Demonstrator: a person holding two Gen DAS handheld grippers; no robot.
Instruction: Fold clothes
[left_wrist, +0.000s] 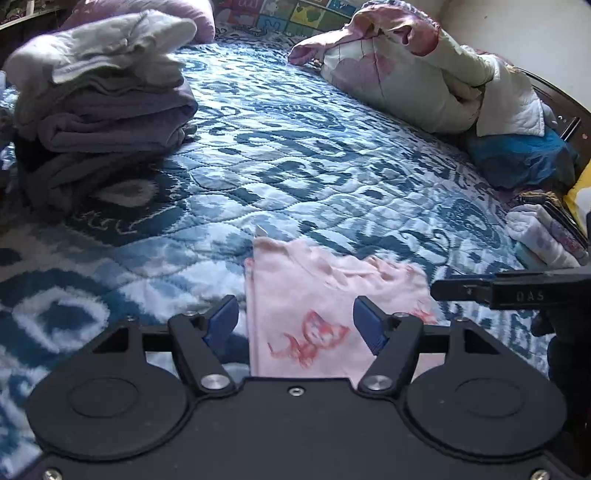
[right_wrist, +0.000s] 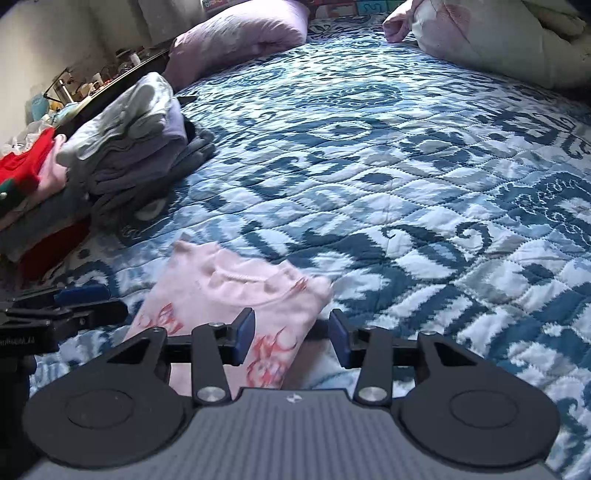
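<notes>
the left gripper (left_wrist: 295, 321) sits at the bottom centre of its own view with its blue-padded jaws spread wide and nothing between them; the pads stand to either side of the pink garment (left_wrist: 325, 314), whose left edge falls between the jaws, and i cannot tell whether they touch the cloth. the right gripper (right_wrist: 291, 338) is likewise wide open and holds nothing, its left pad over the garment's lower right corner and its right pad over bare quilt. in the left wrist view the right gripper (left_wrist: 461, 290) shows as a black bar entering from the right edge, just beside the garment.

the pink garment (right_wrist: 236, 295) lies folded and fairly flat on the blue and white quilt (right_wrist: 388, 166), low in both frames, with a red-pink printed figure facing up and a neckline seam visible near its far edge.

further out, in the upper left of the left wrist view, a stack of folded clothes (left_wrist: 107, 107) in grey, lilac and white stands on the quilt, well apart from the garment. a lilac pillow (right_wrist: 240, 33) lies at the top of the right wrist view, and a bundled pale floral duvet (left_wrist: 413, 74) fills the upper right of the left wrist view.
</notes>
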